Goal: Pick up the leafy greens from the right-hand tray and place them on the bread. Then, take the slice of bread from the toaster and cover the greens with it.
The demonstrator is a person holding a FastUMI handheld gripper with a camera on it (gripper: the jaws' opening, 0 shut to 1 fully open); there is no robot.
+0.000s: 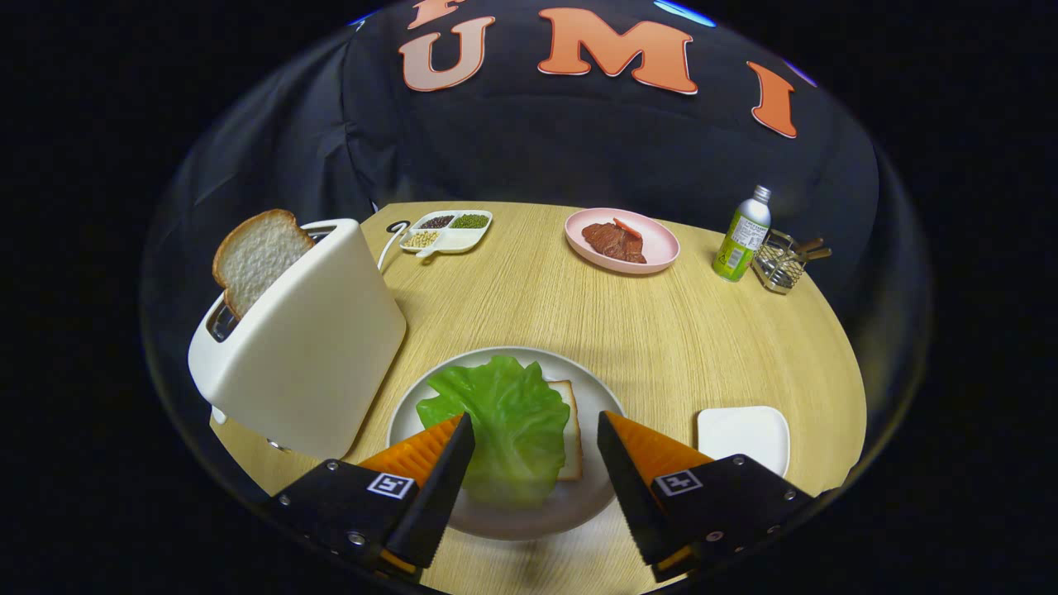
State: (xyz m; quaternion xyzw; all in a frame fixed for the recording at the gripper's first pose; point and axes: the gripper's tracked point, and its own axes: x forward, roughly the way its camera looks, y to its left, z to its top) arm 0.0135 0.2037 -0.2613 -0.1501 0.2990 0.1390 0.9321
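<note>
1. A white toaster (pixel 306 347) stands at the left of the round wooden table (pixel 702 330), with a slice of bread (pixel 258 256) sticking up out of its slot, tilted a little.
2. Behind the toaster, toward the far rim, lies a white divided dish (pixel 447 231) holding dark, green and pale grains in separate compartments.
3. Near the middle, just ahead of the gripper (pixel 536 442), sits a white plate (pixel 595 397). On it lies a second bread slice (pixel 570 430), mostly covered by the leafy greens (pixel 504 421), which rest flat on top of it; only the right edge of the bread peeks out.
4. The jaws are spread wide and grip nothing: the left orange finger (pixel 426 450) overlaps the left edge of the greens in view, the right finger (pixel 653 450) sits off the plate's right rim, and whether the left one touches the leaf cannot be told.
5. Further back, a pink plate (pixel 661 248) carries a brown piece of meat (pixel 614 240).
6. Right of the white plate, near the right finger, lies a small white tray (pixel 744 434).
7. At the far right stand a green-labelled bottle (pixel 742 235) and, just beside it, a wire holder (pixel 781 263).
</note>
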